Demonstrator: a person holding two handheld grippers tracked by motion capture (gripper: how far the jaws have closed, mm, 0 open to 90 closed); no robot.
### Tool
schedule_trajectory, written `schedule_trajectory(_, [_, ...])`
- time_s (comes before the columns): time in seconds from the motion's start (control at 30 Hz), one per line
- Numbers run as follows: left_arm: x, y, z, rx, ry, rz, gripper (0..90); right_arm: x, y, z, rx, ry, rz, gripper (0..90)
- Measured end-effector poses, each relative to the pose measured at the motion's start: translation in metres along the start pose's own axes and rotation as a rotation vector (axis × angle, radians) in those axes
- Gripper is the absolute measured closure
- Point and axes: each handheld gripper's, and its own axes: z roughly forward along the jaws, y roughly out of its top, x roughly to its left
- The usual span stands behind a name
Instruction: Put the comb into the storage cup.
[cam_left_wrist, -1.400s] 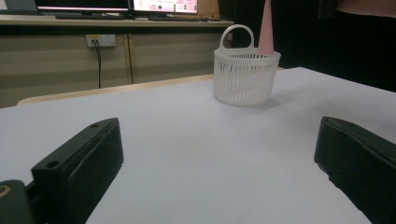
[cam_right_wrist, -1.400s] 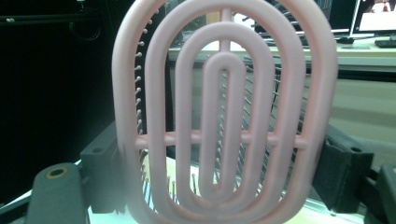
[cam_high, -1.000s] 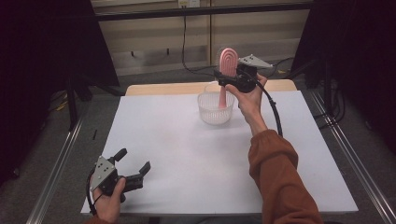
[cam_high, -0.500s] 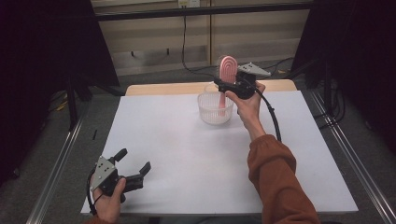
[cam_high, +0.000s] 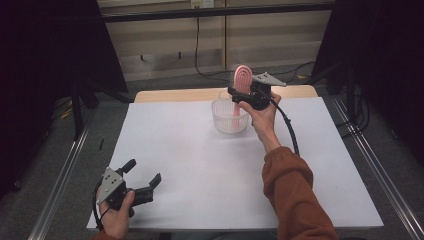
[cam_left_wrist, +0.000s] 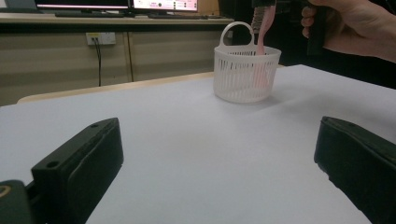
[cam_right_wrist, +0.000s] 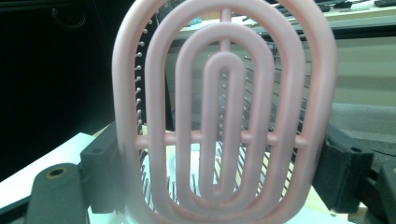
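Observation:
A pink oval hairbrush (cam_high: 242, 77) stands upright over a small white slotted basket (cam_high: 220, 117) at the back middle of the table, its handle down inside the basket. My right gripper (cam_high: 240, 94) is shut on the brush, just below its head. In the right gripper view the brush head (cam_right_wrist: 224, 116) sits between the two black jaws, which press on its sides. My left gripper (cam_high: 144, 172) rests open near the front left corner with nothing in it. The left gripper view shows the basket (cam_left_wrist: 238, 79) and brush (cam_left_wrist: 262, 28) far ahead of the left gripper (cam_left_wrist: 219, 158).
A white sheet (cam_high: 200, 165) covers the table; a wooden strip (cam_high: 175, 95) shows along the back edge. Metal rails (cam_high: 65, 170) run along both sides. A black cable (cam_high: 287, 125) trails from the right gripper along the sleeve.
The right gripper has come down and slightly left with the brush, bringing the handle deeper into the basket. The left gripper has not moved.

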Motion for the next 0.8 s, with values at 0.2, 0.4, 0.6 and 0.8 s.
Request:
schedule_trajectory(0.2, [-0.001, 0.000, 0.000, 0.002, -0.004, 0.003, 1.4, -0.003, -0.007, 0.000, 0.008, -0.004, 0.006, 19.1])
schedule_trajectory(0.4, [-0.001, 0.000, 0.000, 0.002, -0.003, 0.004, 1.4, -0.005, -0.014, 0.001, 0.016, -0.012, 0.010, 19.0])
schedule_trajectory(0.6, [0.000, 0.000, 0.000, 0.001, -0.004, 0.004, 1.4, -0.008, -0.017, -0.001, 0.008, -0.013, 0.020, 18.9])
schedule_trajectory(0.8, [-0.001, 0.000, 0.000, 0.006, -0.004, 0.012, 1.4, -0.015, -0.017, -0.007, 0.024, -0.038, 0.035, 18.3])
